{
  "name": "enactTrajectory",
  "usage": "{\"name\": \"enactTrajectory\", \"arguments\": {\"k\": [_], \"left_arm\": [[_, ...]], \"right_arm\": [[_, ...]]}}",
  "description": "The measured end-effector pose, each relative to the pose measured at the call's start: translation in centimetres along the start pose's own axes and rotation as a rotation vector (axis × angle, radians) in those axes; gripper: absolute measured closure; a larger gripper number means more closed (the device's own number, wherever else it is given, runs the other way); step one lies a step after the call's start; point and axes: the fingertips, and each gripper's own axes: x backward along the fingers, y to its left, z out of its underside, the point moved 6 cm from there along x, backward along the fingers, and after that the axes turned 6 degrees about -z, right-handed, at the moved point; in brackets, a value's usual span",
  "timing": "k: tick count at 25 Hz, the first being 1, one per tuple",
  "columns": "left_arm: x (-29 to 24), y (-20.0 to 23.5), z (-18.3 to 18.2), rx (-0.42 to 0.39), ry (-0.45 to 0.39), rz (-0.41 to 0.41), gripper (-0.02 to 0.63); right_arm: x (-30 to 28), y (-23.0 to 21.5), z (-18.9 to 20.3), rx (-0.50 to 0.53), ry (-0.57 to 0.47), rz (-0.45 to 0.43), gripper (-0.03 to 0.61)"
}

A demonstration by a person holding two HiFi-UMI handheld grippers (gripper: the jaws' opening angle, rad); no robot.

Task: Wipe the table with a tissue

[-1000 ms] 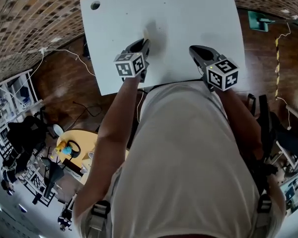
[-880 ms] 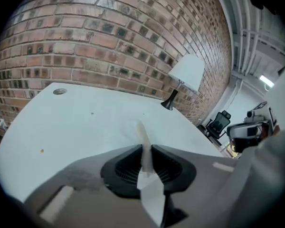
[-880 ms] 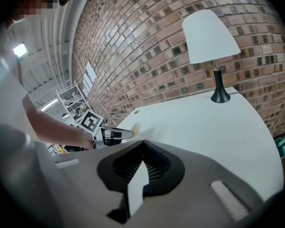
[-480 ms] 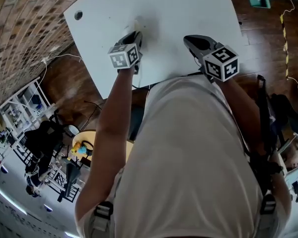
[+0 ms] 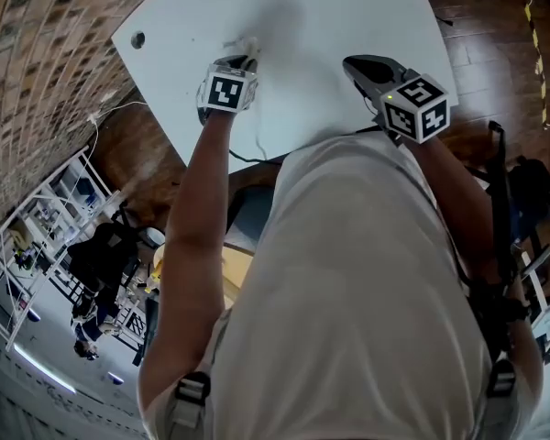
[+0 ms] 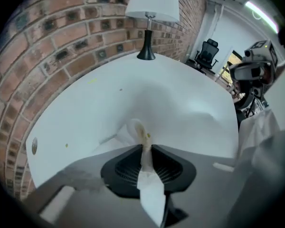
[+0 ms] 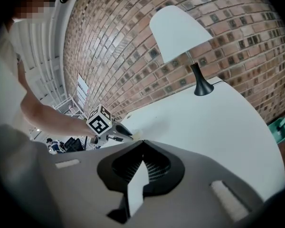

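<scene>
My left gripper (image 5: 242,63) is clenched on the tissue (image 6: 138,131). In the left gripper view the jaws meet on a thin twisted strip of it, and a small crumpled wad sticks out past the tips and rests on the white table (image 6: 190,96). In the head view this sits upper left of centre, fairly near the table's left edge. My right gripper (image 5: 363,68) hovers over the near edge at upper right with its jaws pressed together on nothing.

The pinch is my main worry. I hold only a narrow twist, so I judge that a hard drag could pull the tissue free or tear it at the tips. The wad is small, so each pass would cover little. If I tilt too low, the jaw tips could scrape the surface instead of the paper. A few small specks (image 6: 66,145) lie toward the left of the left gripper view, and a sweep that way brings me close to the edge, where the wad could drop off the surface. The lamp (image 6: 149,13) stands at the far end, well apart from me.
</scene>
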Motion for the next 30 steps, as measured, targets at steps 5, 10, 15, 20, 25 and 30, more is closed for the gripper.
{"name": "enactTrajectory", "arguments": {"k": [5, 10, 15, 20, 25, 30], "left_arm": [[-0.6, -0.6, 0.1, -0.108, 0.145, -0.02, 0.55], [-0.6, -0.8, -0.2, -0.14, 0.164, 0.012, 0.549], [-0.9, -2.6, -1.2, -0.229, 0.181, 0.031, 0.549], [-1.2, -5.8, -1.9, -0.236, 0.192, 0.108, 0.551], [-0.6, -9.1, -3.0, -0.138, 0.079, 0.237, 0.549], [1.3, -12.7, -3.3, 0.077, -0.112, 0.342, 0.549]], "right_arm": [[0.7, -0.7, 0.1, -0.02, -0.008, 0.005, 0.572], [1.1, -1.0, 0.5, -0.029, -0.01, 0.006, 0.572], [1.6, -1.2, 0.8, -0.037, -0.015, 0.003, 0.572], [2.4, -1.3, 0.8, -0.04, -0.027, -0.003, 0.572], [3.0, -1.4, 0.3, -0.038, -0.035, -0.024, 0.572], [3.8, -2.4, -0.4, -0.042, -0.047, -0.037, 0.572]]}}
